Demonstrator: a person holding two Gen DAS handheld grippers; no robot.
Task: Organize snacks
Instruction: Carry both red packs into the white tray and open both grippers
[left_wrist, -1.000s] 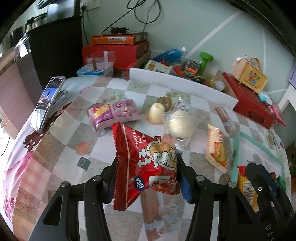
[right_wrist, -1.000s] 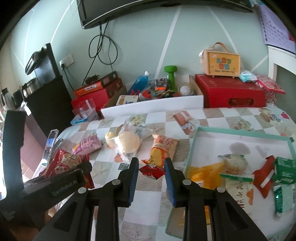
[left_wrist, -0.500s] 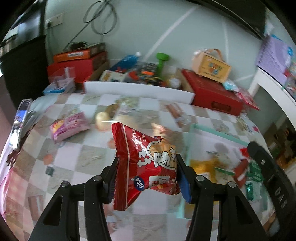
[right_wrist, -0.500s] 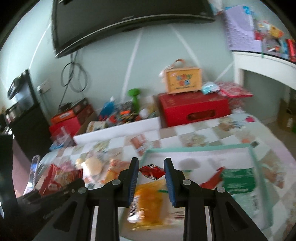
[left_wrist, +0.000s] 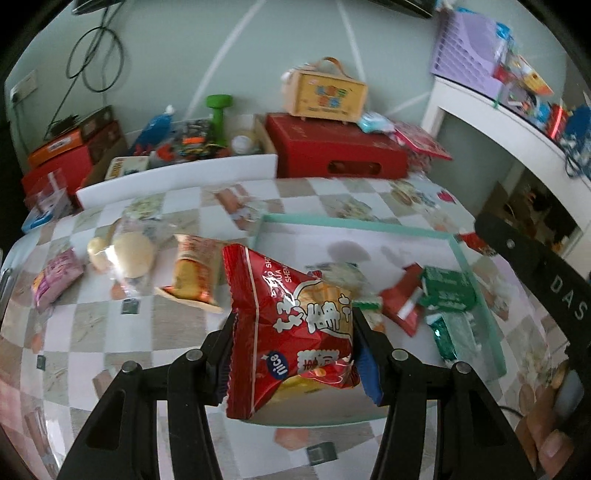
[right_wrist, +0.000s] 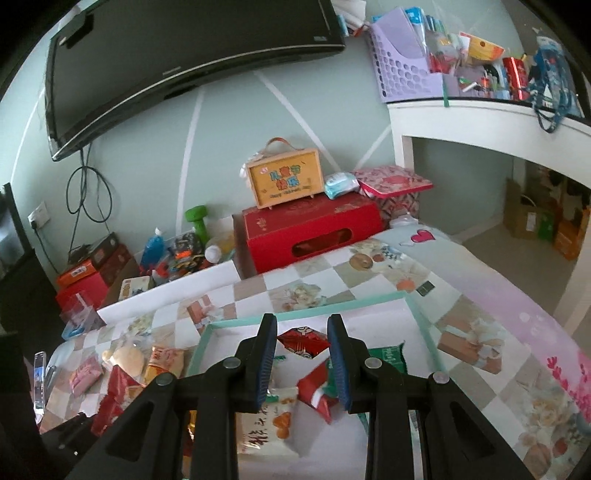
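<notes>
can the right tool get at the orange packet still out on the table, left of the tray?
Probably yes. The right tool is shut and holds nothing. The orange packet lies uncovered beside the tray, wrapped bun next to it. The left tool, carrying the red bag, sits between them and may crowd the path.

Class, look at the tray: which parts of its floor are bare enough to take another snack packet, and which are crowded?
The tray is bare along its far side, from the far rim down to the packets. The near right is crowded: green packets and a red packet lie jumbled there. The left gripper holds a red bag above the near left part.
</notes>
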